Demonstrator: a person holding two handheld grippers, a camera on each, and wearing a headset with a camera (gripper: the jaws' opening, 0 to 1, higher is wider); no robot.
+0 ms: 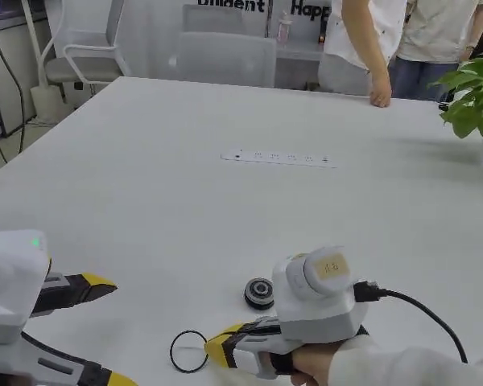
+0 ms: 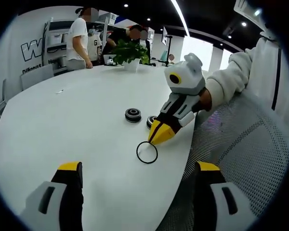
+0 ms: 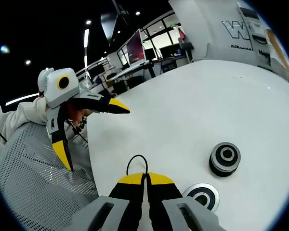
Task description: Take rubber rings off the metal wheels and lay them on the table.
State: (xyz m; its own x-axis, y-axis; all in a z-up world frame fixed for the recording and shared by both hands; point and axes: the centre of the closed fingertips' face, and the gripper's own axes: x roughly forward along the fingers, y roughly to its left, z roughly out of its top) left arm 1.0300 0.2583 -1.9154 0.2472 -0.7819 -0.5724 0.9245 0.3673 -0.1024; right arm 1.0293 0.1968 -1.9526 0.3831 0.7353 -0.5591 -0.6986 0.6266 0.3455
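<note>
Rubber ring [image 3: 137,162], a thin black loop, is lying on the white table [image 1: 185,201] with its near edge running in between the tips of the right gripper [image 3: 145,177], whose yellow-tipped jaws are pressing together on it. The left gripper view is catching this pinch from the front and a little to one side, with the yellow tip meeting the ring's rim and the rest of the loop resting flat. Just past those jaws, the right gripper view is showing two metal wheels near each other: a pale-rimmed wheel [image 3: 202,196] close by and a dark-rimmed wheel [image 3: 225,159] a little farther out. In the head view the right gripper's white body is covering part of that spot, and one wheel is peeking out just beside it. The left gripper [image 1: 122,331] is hovering near the table's near edge, well apart from the ring, its jaws spreading wide. Farther out, a white power strip [image 1: 278,158] is lying mid-table, a leafy plant [image 1: 475,100] is standing at the far right corner, and people are standing along the far edge, one resting a hand [image 1: 380,100] on the table.
</note>
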